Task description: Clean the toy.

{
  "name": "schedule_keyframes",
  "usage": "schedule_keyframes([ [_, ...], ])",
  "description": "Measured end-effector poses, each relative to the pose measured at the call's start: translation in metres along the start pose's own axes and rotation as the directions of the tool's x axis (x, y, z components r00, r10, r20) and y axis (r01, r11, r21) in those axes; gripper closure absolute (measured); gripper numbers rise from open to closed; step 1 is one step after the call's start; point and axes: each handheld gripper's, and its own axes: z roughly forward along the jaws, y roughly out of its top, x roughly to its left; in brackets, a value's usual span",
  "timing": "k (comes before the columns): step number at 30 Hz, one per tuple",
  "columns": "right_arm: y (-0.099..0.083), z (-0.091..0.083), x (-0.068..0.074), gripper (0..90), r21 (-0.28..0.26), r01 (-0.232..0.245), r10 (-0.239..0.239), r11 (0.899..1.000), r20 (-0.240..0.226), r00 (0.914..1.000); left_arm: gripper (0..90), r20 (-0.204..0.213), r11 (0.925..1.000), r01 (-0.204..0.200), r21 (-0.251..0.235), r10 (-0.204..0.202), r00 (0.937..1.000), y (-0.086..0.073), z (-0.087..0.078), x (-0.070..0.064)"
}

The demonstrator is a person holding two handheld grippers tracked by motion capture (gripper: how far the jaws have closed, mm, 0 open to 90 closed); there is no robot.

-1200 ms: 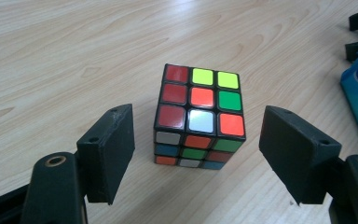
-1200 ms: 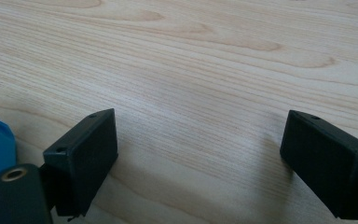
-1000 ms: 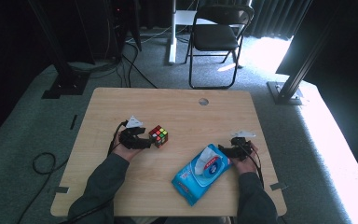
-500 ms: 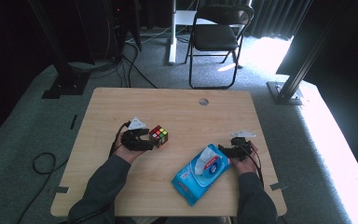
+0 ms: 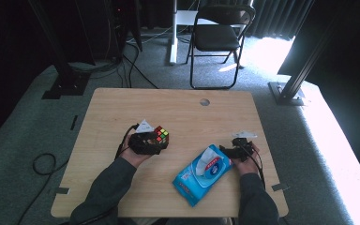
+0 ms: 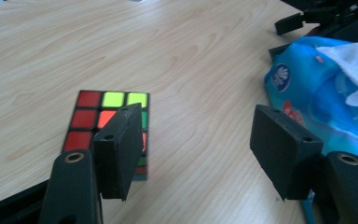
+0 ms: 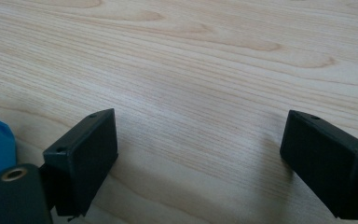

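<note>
Cube (image 6: pixel 107 122) beside left tool (image 6: pixel 200 154), jaws wide, gripping nothing.

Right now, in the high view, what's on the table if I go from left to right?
Left tongs → puzzle cube → blue wipes pack → right tongs.

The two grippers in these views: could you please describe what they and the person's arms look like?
Both are black. The left gripper has two flat rectangular jaws with small screw holes, on rounded arms with brass-coloured rivets; the right gripper looks the same. In the high view each carries a pale grey three-cornered plate and trails a black cable. The person wears dark grey-green long sleeves.
</note>
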Motion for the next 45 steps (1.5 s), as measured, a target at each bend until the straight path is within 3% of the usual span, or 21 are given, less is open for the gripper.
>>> schedule_keyframes([
  [19,0.0,0.0,0.0,10.6,0.0,-0.001,0.001,1.0,0.0,1.0,49.0,0.11,0.9989,-0.044,0.018,0.041,0.9931,0.007,0.014,-0.031],
  [32,0.0,0.0,0.0,10.6,0.0,-0.001,0.001,1.0,0.0,1.0,51.2,0.163,0.9993,-0.031,0.02,0.027,0.9863,0.01,0.017,-0.039],
  [35,0.0,0.0,0.0,10.6,0.0,0.0,0.0,1.0,0.0,1.0,55.5,0.172,0.9988,-0.047,0.016,0.044,0.9842,0.011,0.018,-0.043],
  [45,0.0,0.0,0.0,10.6,0.0,0.0,0.0,1.0,0.0,1.0,55.7,0.172,0.9932,-0.116,0.014,0.112,0.9788,0.018,0.022,-0.056],
])
